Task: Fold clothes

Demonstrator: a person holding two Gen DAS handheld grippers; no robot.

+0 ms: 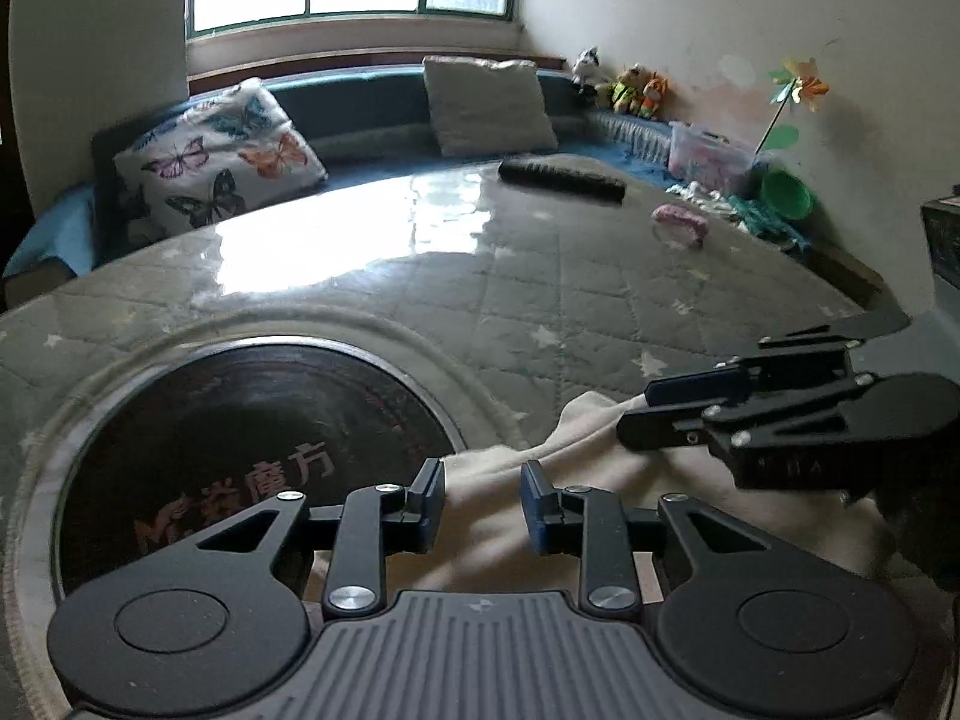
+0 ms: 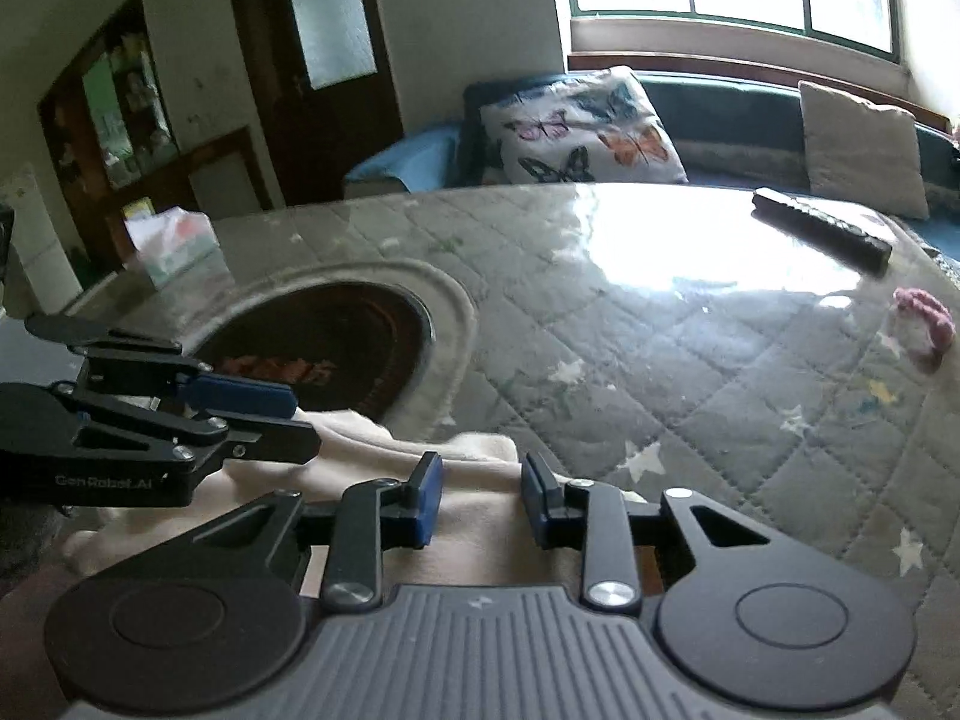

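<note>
Left wrist view: cloth (image 1: 480, 498), cream and limp, lies bunched directly under and ahead of the left gripper (image 1: 483, 501), whose jaws stand apart with nothing pinched.
Handling: garment looks light, soft and prone to sag; a raised fold or hem edge seems the surest hold.
Right gripper (image 1: 651, 414): seen to the right, just beyond the left one, its jaws narrowly parted over a ridge of the cloth; a pinch cannot be confirmed.
Containers: clear plastic tub (image 1: 708, 159) far ahead and right, holding pale pinkish items too blurred to name; green bowl (image 1: 786, 192) beside it, contents hidden.

Right wrist view: cloth (image 2: 480, 534) again sits below the right gripper (image 2: 480, 495), jaws parted, unclamped.
Left gripper (image 2: 294, 420): close on the left, over the same fabric.
Tissue box (image 2: 174, 246): far left ahead on the quilted table (image 2: 690, 360), a tissue poking out.
</note>
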